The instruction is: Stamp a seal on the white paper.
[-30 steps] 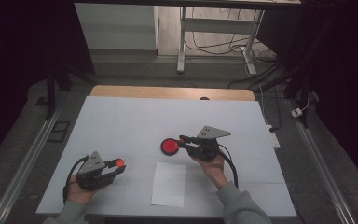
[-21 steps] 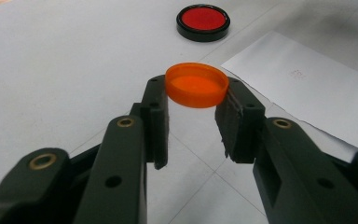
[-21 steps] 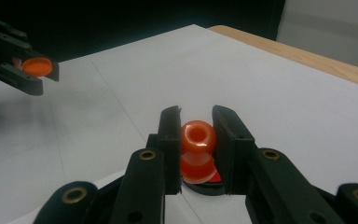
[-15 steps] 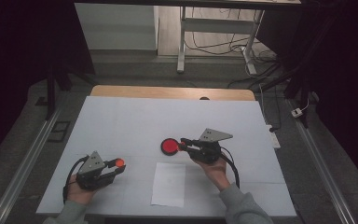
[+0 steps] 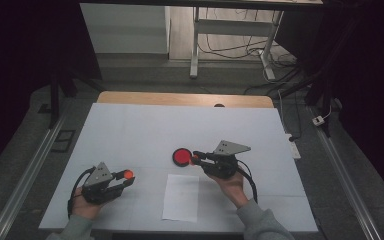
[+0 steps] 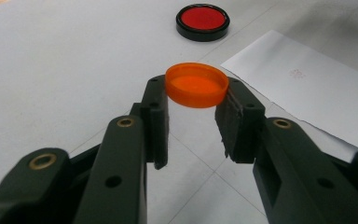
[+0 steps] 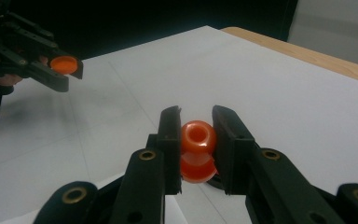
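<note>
My left gripper (image 5: pixel 126 177), near the table's front left, is shut on an orange round cap (image 6: pixel 196 85), held hollow side up by its rim between the two pads. Right of centre, my right gripper (image 5: pixel 195 158) is shut on an orange knob-shaped piece (image 7: pixel 196 149) with a hole in its top. It holds the piece at the right edge of a red disc in a black rim (image 5: pixel 182 157); whether they touch I cannot tell. The same red disc (image 6: pixel 202 20) lies beyond the cap in the left gripper view.
A white sheet of paper (image 5: pixel 181 197) lies flat near the front edge between the two hands. The white mat (image 5: pixel 145 130) covers the wooden table. The left gripper and its cap (image 7: pixel 64 64) show at the upper left of the right gripper view.
The right gripper has drifted a little toward the near edge with its orange piece. The left gripper and the red disc have stayed where they were.
</note>
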